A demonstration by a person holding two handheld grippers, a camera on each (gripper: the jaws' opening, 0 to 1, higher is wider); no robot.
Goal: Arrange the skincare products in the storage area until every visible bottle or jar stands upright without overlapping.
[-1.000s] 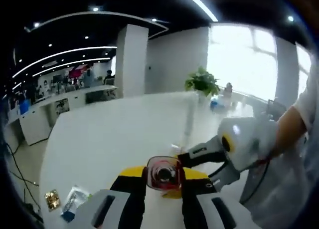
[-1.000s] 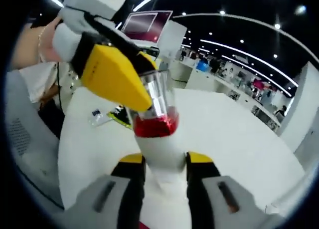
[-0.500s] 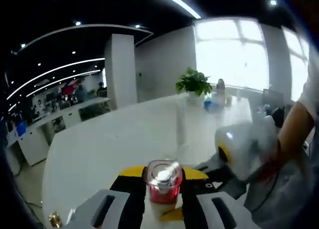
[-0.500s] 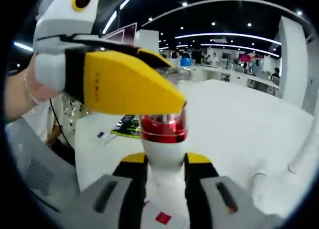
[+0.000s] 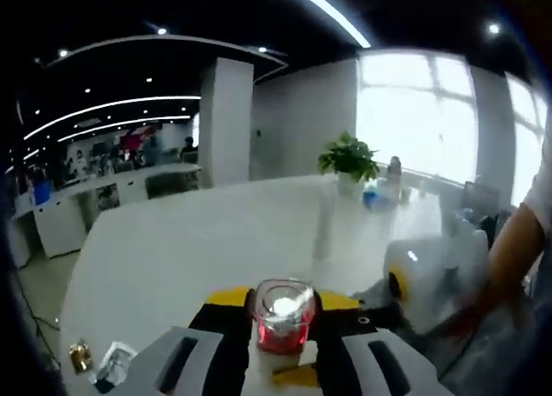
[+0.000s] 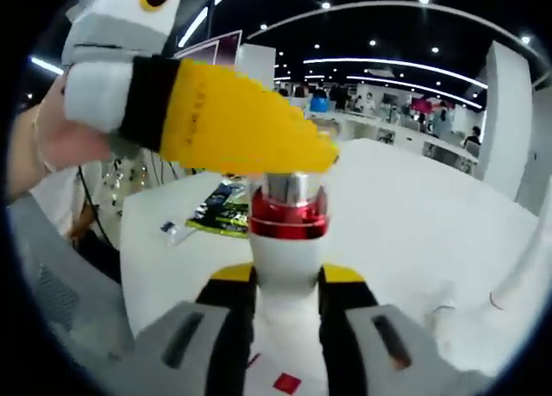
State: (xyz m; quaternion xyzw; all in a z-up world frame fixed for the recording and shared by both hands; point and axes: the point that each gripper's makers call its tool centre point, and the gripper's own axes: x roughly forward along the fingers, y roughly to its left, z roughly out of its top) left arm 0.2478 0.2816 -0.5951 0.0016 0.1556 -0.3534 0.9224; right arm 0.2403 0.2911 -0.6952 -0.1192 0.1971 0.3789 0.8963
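While right gripper (image 6: 286, 284) jaws pinching white bottle (image 6: 285, 262), left gripper (image 5: 283, 314) jaws on its clear cap (image 5: 282, 314).

Right hand-held gripper (image 6: 286, 279) clamps white bottle (image 6: 286, 262) w/ red collar; left hand-held gripper (image 6: 297, 167) probably on cap.

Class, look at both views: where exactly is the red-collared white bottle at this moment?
The white bottle stands between the right gripper jaws in the right gripper view, its cap clamped by the left gripper, above the white table.

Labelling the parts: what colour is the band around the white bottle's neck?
Shiny red band, clearest in the right gripper view.
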